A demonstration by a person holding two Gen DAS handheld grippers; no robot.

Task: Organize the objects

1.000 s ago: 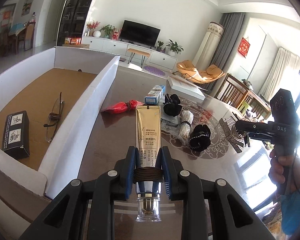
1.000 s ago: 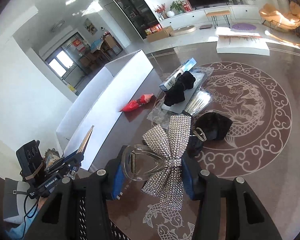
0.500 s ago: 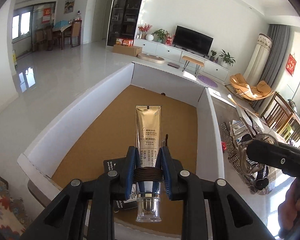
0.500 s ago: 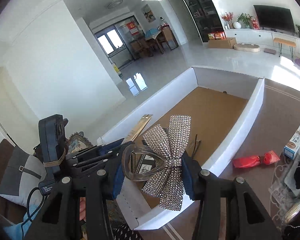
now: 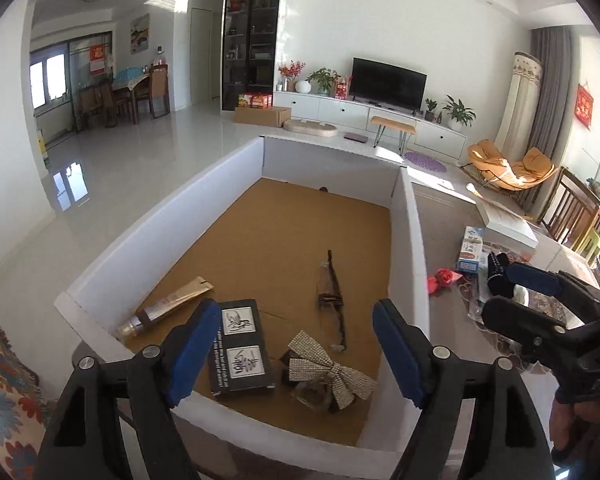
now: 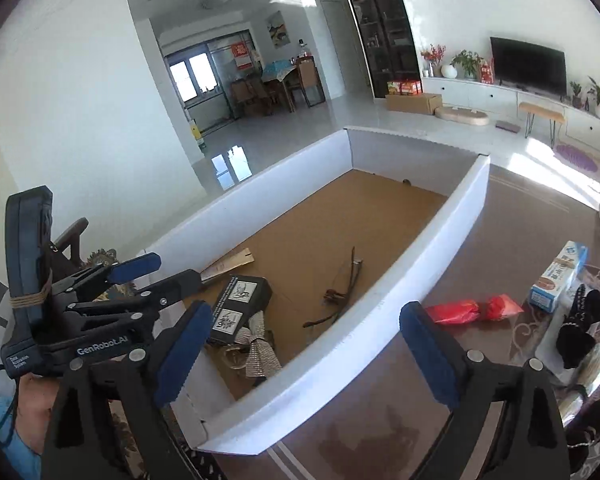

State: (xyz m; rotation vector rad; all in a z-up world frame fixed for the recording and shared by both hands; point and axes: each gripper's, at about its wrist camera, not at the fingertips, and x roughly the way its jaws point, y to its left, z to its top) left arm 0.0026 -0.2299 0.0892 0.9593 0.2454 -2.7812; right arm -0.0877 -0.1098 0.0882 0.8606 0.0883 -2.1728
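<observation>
Your left gripper (image 5: 296, 344) opening with nothing between its fingers, right gripper (image 6: 304, 352) likewise spreading empty, gold tube (image 5: 164, 308) and sparkly bow clip (image 5: 328, 372) lying in the white box (image 5: 414, 248), seemingly beside the black carton (image 5: 240, 344).

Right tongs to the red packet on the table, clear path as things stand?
Probably yes. The right tongs are opening and hold nothing, and the red packet lies on bare table outside the white box's wall, just ahead of the right-hand finger. Nothing lies between them.
</observation>
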